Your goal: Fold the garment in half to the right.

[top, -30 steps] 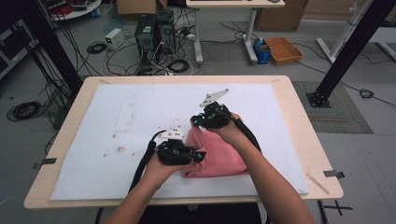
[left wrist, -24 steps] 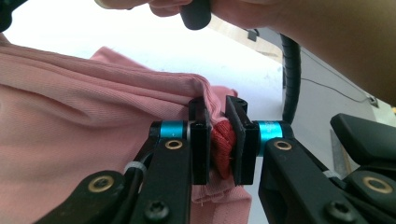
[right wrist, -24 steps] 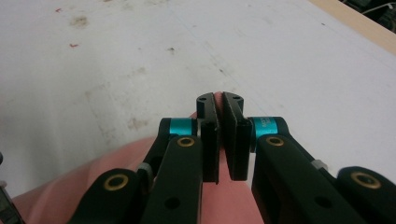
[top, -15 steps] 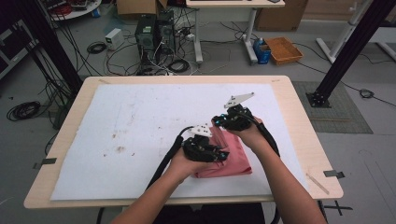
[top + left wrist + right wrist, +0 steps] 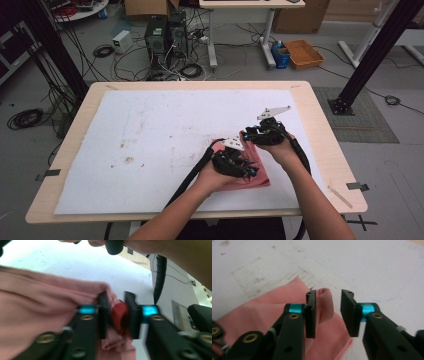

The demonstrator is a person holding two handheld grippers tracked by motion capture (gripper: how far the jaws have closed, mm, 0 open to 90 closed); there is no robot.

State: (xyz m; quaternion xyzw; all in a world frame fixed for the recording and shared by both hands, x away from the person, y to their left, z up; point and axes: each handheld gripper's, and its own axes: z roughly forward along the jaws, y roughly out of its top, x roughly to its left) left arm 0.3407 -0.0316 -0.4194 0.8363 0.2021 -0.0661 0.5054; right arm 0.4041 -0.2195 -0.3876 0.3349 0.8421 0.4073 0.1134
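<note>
A pink cloth lies folded on the white sheet, right of the table's middle. My left gripper rests on the cloth's near part. In the left gripper view its jaws have just been opening; a bunched fold of the cloth still sits between them, loose. My right gripper is at the cloth's far corner. Its jaws have also just been opening. A raised fold of the cloth leans on one pad, and there is a gap to the other.
The wooden table carries the white sheet, which has brown stains at its left. A strip of tape marks the right edge. Beyond the far edge the floor holds computers, cables and an orange bin.
Both hands have moved to the right across the sheet, carrying the cloth along. The cloth now lies folded narrower. Both pairs of jaws have gone from shut to parted.
</note>
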